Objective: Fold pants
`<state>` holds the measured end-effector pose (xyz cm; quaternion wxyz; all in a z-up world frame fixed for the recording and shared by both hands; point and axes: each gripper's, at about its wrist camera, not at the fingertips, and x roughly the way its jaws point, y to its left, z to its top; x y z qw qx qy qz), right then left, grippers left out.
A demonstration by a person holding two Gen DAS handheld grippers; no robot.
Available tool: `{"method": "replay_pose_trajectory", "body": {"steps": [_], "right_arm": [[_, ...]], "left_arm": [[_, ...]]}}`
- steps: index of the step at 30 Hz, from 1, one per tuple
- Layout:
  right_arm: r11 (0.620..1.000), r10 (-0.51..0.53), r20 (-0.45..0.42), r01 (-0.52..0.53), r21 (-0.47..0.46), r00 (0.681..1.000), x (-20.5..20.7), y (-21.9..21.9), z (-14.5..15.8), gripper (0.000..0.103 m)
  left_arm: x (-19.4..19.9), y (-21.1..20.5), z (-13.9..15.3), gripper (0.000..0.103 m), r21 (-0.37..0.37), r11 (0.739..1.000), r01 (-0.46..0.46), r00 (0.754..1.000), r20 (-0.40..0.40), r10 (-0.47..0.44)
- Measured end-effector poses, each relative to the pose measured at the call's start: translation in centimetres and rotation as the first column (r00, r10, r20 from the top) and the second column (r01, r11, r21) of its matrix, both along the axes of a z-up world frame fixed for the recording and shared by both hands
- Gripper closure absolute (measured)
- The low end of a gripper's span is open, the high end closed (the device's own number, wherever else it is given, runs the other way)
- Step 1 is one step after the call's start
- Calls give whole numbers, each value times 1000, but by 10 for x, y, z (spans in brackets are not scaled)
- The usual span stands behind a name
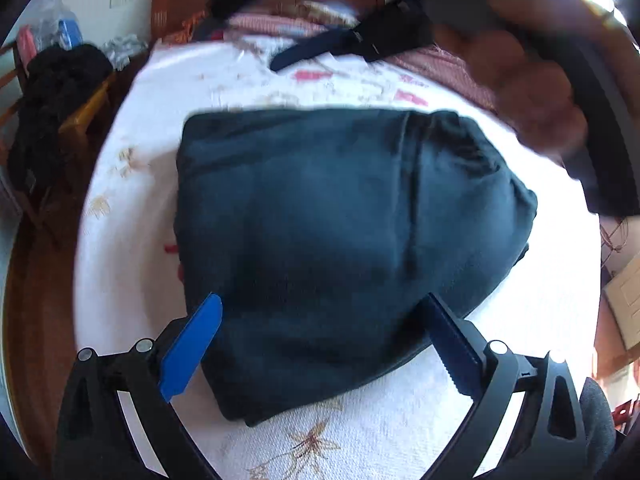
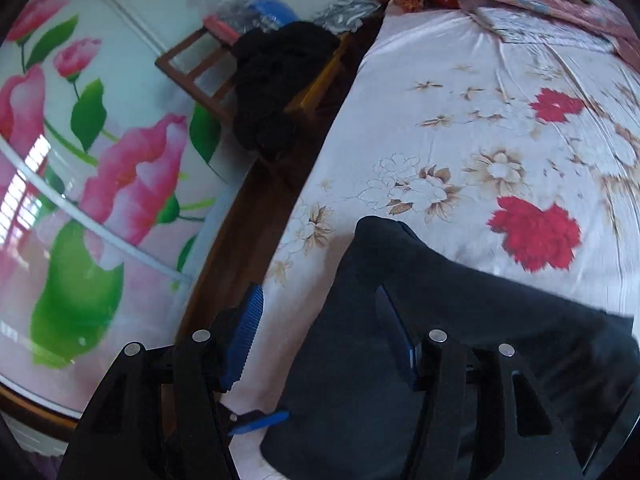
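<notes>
From the left wrist, our left gripper (image 1: pixel 324 338) hangs spread wide and empty over the near edge of the folded pants (image 1: pixel 340 232) on the floral bedsheet (image 1: pixel 132 216) — long axis running crosswise.

From the right wrist, our right gripper (image 2: pixel 318 328) is parted too, one finger over the pants (image 2: pixel 460 340) — only here the cloth's corner shows.

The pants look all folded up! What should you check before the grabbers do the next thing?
1. Pants folded into a compact bundle: ok.
2. Bundle fully on the bedsheet: ok.
3. Left gripper open, holding nothing: ok.
4. Right gripper open, not pinching fabric: ok.
5. Bundle edges neatly lined up: cannot tell, blurred.
6. Layers underneath smooth: cannot tell, hidden.
</notes>
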<state>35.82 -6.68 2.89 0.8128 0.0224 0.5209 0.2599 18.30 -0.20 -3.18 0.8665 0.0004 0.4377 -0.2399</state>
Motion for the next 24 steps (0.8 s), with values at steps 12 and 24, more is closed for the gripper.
{"method": "replay_pose_trajectory", "body": {"steps": [12, 24], "right_arm": [[983, -137, -133, 118, -140, 982, 51, -1, -63, 62], [929, -371, 60, 371, 9, 927, -151, -178, 19, 52]], "left_arm": [[-35, -11, -9, 5, 86, 996, 3, 998, 54, -8], [-98, 78, 49, 4, -27, 990, -135, 989, 59, 137]]}}
